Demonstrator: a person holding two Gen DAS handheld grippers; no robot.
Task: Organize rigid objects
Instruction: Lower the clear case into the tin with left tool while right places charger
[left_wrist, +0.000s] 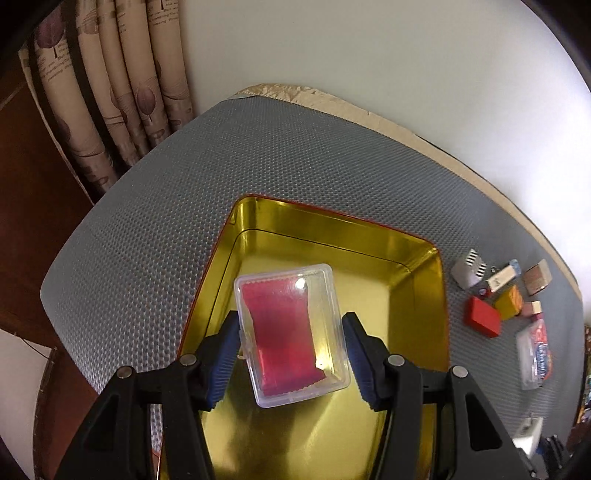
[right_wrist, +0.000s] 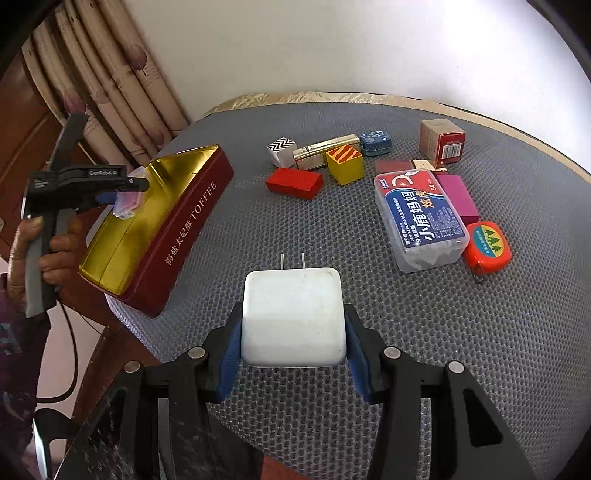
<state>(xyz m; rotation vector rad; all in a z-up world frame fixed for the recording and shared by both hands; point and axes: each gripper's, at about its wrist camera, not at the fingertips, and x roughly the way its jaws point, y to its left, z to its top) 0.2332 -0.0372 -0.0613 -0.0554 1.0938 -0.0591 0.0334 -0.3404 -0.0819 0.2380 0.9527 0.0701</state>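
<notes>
The left tool (left_wrist: 291, 360) squeezes a small clear plastic box with a red packet inside (left_wrist: 291, 334), right above the open gold tin (left_wrist: 413, 266). The right tool (right_wrist: 293, 349) grips a white square plug (right_wrist: 293, 317) over the bench (right_wrist: 480, 332), with the tin off to its left.

Wall: you are facing a plain white wall (right_wrist: 332, 44), which is catching soft light.
Curtain: you are seeing cream folds with a purple leaf print (left_wrist: 122, 96) hanging at the left.
Woodwork: dark red-brown panelling (left_wrist: 33, 206) is standing beside the curtain.
Table: a grey honeycomb-textured mat (right_wrist: 461, 332) is covering it, with a beige edge (left_wrist: 402, 127) showing.
</notes>
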